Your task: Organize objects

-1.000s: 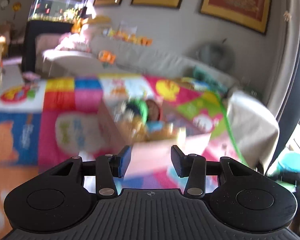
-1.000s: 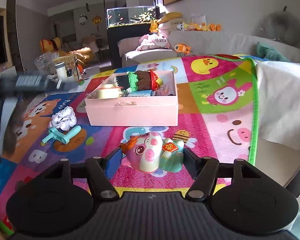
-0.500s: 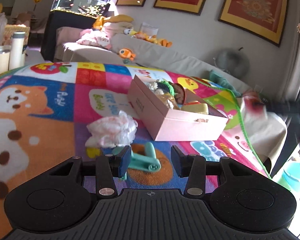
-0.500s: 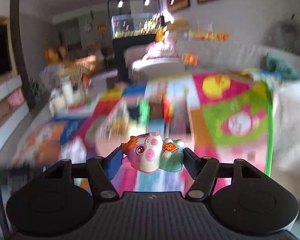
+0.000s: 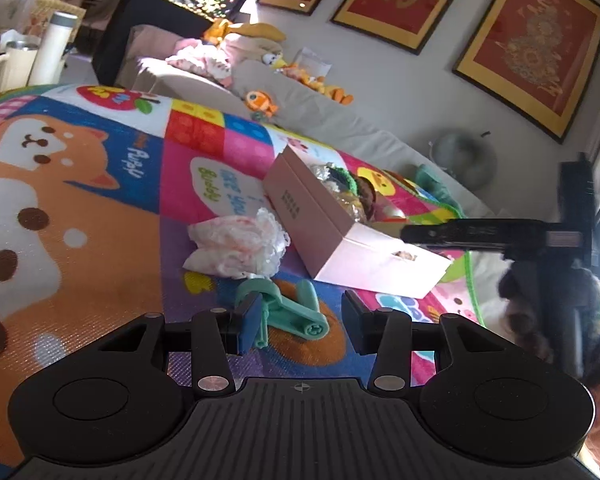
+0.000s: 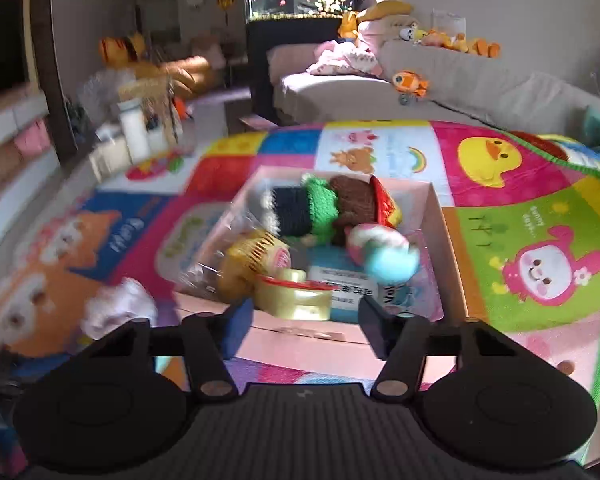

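Right wrist view: the right claw [image 6: 300, 326] hung over the near wall of a pink box [image 6: 436, 216] on a bright cartoon play mat [image 6: 532, 240], its jaws having just been narrowing with nothing between them, the pads apart and bare. Inside the box lay a blurred pink-and-teal pig toy [image 6: 384, 250], a knitted doll in green, navy and brown [image 6: 320, 208], a small yellow fan [image 6: 256, 260], a roll of tape [image 6: 292, 296] and a blue packet [image 6: 340, 284]. A crumpled white bundle [image 6: 120, 308] sat on the mat to the left of the box.

Left wrist view: the left claw [image 5: 298, 322] hovered low over the mat, jaws parted, with a teal plastic clip-like toy [image 5: 284, 308] lying on the mat between them; its left pad appeared just beside or against the toy, the right pad clear of it. The lacy white bundle lay just beyond the toy, the box past that. At the right edge, the other black tool [image 5: 492, 234] reached over the box's far corner. A grey sofa [image 5: 340, 128] with soft toys stood behind.
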The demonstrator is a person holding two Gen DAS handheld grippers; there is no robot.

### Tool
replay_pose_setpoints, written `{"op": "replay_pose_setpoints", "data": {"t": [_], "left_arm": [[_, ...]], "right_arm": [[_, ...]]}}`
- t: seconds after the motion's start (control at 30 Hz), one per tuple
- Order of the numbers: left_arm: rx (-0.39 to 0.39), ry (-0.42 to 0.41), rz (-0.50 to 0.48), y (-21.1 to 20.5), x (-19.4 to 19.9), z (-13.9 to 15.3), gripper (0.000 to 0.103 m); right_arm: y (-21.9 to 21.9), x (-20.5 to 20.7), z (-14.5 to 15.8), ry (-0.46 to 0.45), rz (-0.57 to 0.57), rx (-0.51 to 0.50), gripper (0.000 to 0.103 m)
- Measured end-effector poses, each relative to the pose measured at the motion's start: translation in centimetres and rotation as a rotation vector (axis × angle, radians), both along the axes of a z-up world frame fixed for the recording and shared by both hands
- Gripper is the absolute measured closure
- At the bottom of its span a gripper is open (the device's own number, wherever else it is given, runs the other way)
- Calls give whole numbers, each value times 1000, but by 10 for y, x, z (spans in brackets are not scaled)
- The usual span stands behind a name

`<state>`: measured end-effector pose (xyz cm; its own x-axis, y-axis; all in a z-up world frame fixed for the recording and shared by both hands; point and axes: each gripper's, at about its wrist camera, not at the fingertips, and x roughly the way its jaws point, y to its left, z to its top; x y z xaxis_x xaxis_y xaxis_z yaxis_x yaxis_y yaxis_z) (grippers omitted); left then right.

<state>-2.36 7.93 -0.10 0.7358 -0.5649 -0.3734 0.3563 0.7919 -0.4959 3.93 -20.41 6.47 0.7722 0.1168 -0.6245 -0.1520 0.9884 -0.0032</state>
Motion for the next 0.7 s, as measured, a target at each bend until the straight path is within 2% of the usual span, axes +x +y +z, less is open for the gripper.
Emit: {"op": "replay_pose_setpoints", "data": {"t": [0.1,0.2,0.3,0.4,0.47,0.53,0.63,0.7], "left_arm": [[-10,9,1,1,1,-1,56],[-12,16,3,1,1,-2,56],[-6,21,5,0,1,-2,56],[3,32,13,-1,2,-3,56],[17,44,19,-2,3,-3,56],[55,65,26,-7,7,-3,56],[144,79,23,-18,11,-1,56],[206,62,25,-25,13,2,57]], "right_arm": [[0,10,3,-87,-44,-93,46],[4,18,3,-175,-118,-235,45],[-1,18,3,-179,-132,-226,44],[-3,14,1,-166,-125,-211,33],[0,10,1,-135,-89,-185,30],[6,7,-4,-95,-58,-199,30],[13,-4,-12,-134,-63,-272,30],[13,-11,-8,-146,-73,-271,30]]}}
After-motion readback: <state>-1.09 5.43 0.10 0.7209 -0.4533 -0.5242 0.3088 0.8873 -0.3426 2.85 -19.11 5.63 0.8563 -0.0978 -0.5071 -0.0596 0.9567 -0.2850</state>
